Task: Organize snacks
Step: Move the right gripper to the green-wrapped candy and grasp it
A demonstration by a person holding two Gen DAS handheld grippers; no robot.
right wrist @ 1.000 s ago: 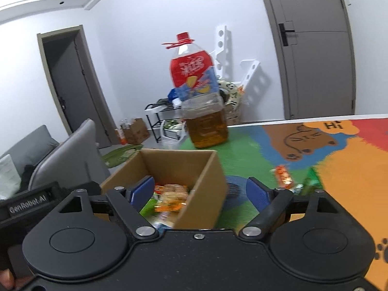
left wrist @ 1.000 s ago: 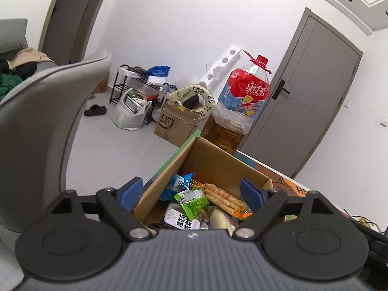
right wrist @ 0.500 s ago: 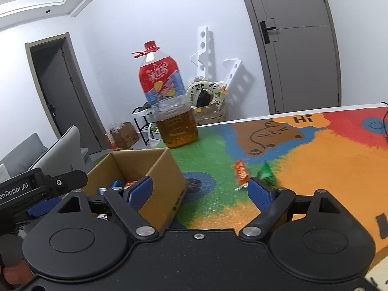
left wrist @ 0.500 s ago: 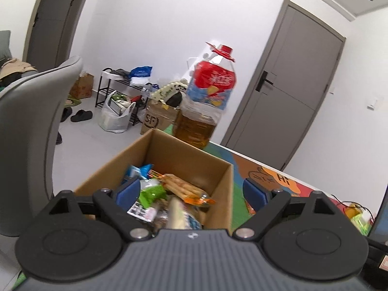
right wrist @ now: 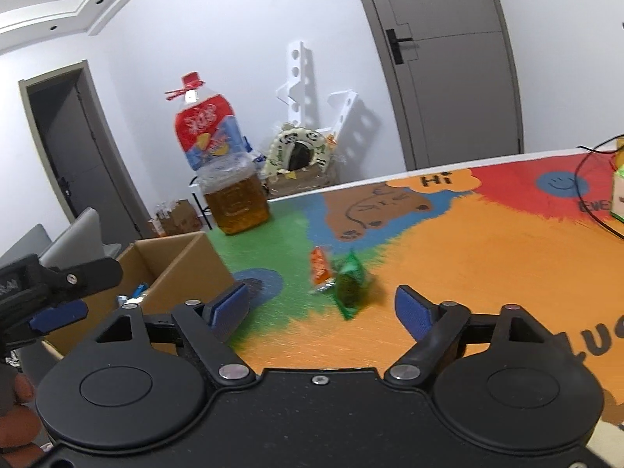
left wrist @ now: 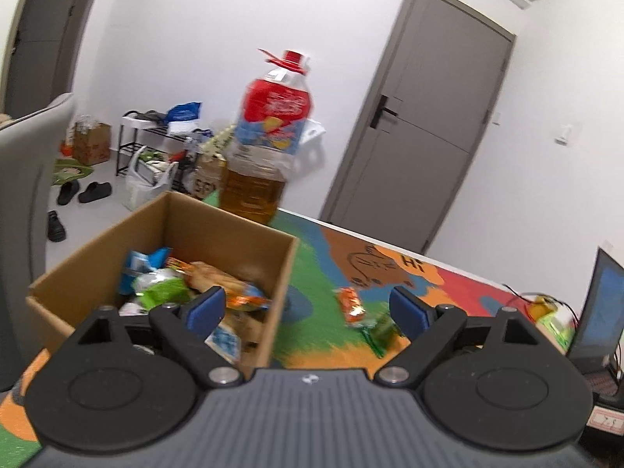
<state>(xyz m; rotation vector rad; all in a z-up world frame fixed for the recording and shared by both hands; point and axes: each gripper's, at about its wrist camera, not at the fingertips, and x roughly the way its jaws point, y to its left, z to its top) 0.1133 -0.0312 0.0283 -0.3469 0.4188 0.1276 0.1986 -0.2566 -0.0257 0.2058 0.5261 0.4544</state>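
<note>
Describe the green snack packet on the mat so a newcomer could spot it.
Start at the cardboard box beside the oil bottle. Right of it, two packets lie on the colourful mat. The green packet is the translucent green one, right of the orange packet.

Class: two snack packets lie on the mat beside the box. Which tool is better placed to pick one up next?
Probably the right tool: open and empty, the green packet and orange packet just ahead.

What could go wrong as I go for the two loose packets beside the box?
The orange packet and green packet lie touching, so the open right hand-held gripper may pinch both or flick one away. The cardboard box sits close by; a wide swing could knock it.
</note>
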